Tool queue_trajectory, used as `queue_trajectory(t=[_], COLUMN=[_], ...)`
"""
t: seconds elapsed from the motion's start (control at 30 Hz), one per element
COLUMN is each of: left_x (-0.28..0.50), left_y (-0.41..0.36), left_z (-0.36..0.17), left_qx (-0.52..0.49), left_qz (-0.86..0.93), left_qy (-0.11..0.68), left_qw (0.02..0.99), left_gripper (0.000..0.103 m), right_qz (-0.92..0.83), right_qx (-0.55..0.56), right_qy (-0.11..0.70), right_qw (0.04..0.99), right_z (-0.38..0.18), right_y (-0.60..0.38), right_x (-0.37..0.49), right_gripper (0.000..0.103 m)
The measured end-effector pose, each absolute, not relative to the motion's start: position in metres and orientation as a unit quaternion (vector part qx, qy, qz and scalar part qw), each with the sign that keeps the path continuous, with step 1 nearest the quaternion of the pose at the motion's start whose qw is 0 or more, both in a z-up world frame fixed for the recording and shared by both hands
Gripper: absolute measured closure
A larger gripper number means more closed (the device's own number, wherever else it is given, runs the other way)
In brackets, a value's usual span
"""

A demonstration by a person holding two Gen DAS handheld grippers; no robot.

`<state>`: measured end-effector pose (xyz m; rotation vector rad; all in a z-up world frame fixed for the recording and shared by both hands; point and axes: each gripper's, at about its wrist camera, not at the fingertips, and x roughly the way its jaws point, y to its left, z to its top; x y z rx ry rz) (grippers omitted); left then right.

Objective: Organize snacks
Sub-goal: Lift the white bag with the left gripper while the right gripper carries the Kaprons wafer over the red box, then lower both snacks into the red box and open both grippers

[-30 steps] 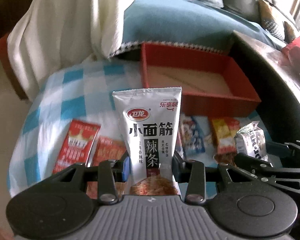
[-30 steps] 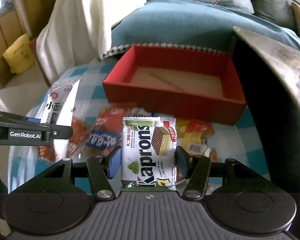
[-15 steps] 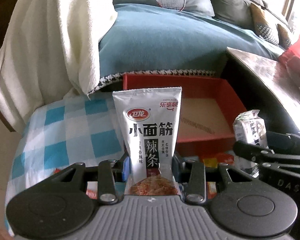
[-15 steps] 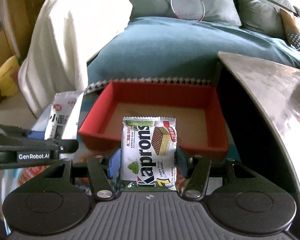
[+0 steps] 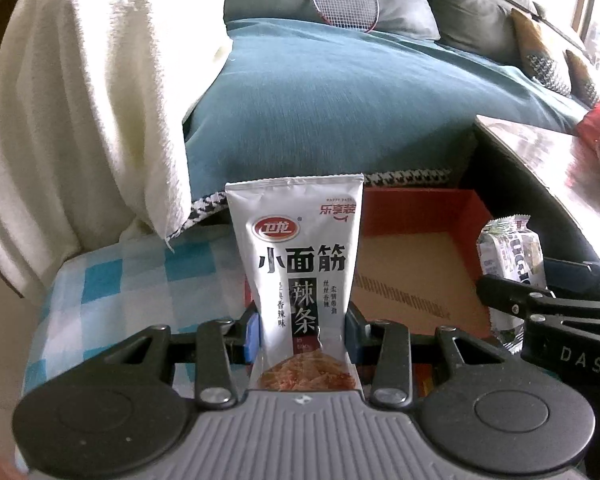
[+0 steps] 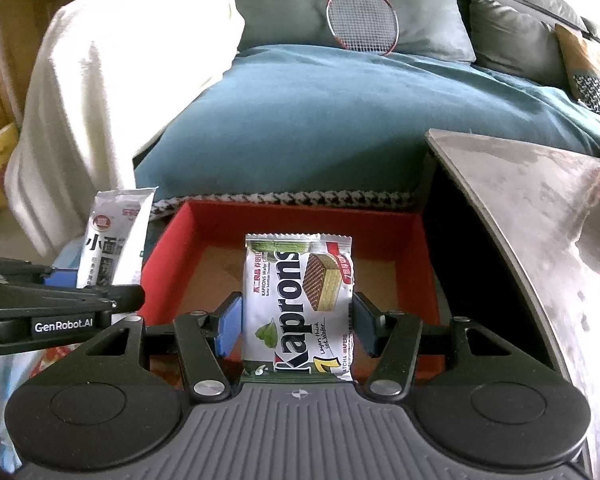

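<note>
Snacks in the air: two packets, one in each of two grippers, at one red box.

Left gripper (image 5: 300, 336) pinches one white spicy-strip pouch (image 5: 300, 264) upright, the red box (image 5: 424, 280) at its 3 o'clock. Right gripper (image 6: 296, 324) pinches one Kaprons wafer packet (image 6: 298, 300) upright over the box (image 6: 300, 220), whose cardboard floor shows bare. One badminton racket (image 6: 362, 20) lies at 12 o'clock on one teal blanket (image 6: 300, 128); one grey tabletop (image 6: 540, 216) sits at 3 o'clock.
</note>
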<state>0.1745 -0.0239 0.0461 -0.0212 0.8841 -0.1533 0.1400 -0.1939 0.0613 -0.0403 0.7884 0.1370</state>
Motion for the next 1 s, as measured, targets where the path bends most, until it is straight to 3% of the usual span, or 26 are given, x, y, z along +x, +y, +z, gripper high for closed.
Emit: queue_trajectory(t=[1.0], left_x=[0.243], left_y=[-0.06], left_z=[-0.009], left_qx=[0.008], left_qz=[-0.079], left_qy=[0.47], left_qw=[0.879], left_gripper=[0.068], right_qz=[0.033], right_qx=[-0.028], right_qy=[0.451], right_qw=[0.891], right_z=[0.003], right_y=[-0.217], right_x=[0.212], right_gripper=[0.039])
